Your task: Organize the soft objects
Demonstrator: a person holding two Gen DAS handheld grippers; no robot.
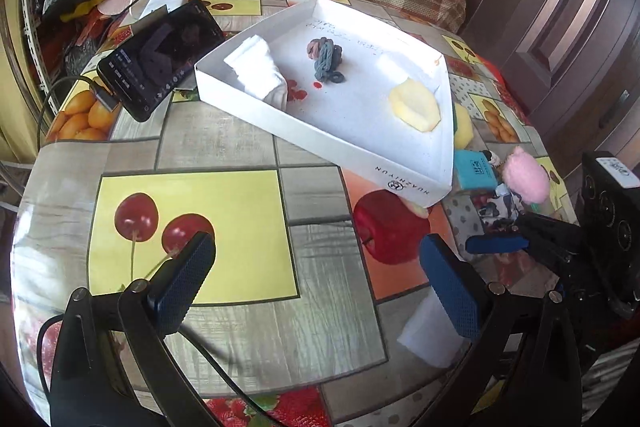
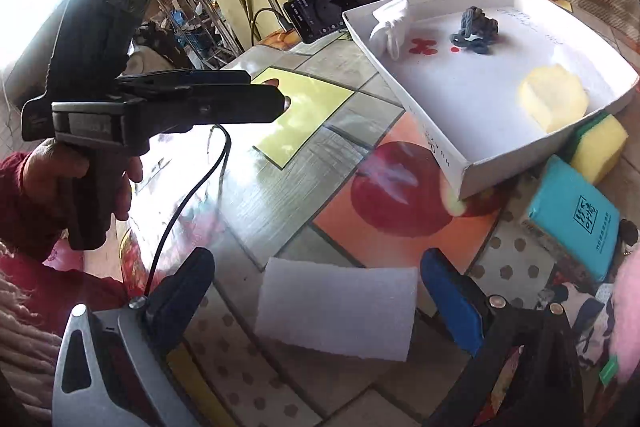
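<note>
White shallow cardboard tray (image 1: 416, 183) taken as landmark, set on the fruit-print glossy tablecloth (image 1: 224, 147). Inside the tray: a crumpled white cloth (image 1: 262, 69) is seen against the far-left wall, a knotted grey-blue yarn bundle (image 1: 326, 57) near the middle, a pale yellow round sponge piece (image 1: 416, 105) toward the right corner. Just outside the tray's right edge, a yellow-and-green scouring sponge (image 2: 598, 143) is seen touching or nearly touching the wall; beside it a teal tissue pack (image 2: 576, 223), then a pink fluffy plush (image 1: 524, 179) further toward the near right. A flat white foam sheet (image 2: 336, 311) is located on the cloth, in front of the tray's near corner. Right gripper (image 2: 316, 303) is held low over that sheet, blue-padded fingers spread wide on either side of it, nothing gripped; contact with the sheet cannot be told. Left gripper (image 1: 316, 287) is held above bare tablecloth left of the tray's near corner, fingers wide apart, empty. A black phone (image 1: 160, 59) with cable is propped just beyond the tray's left wall.
</note>
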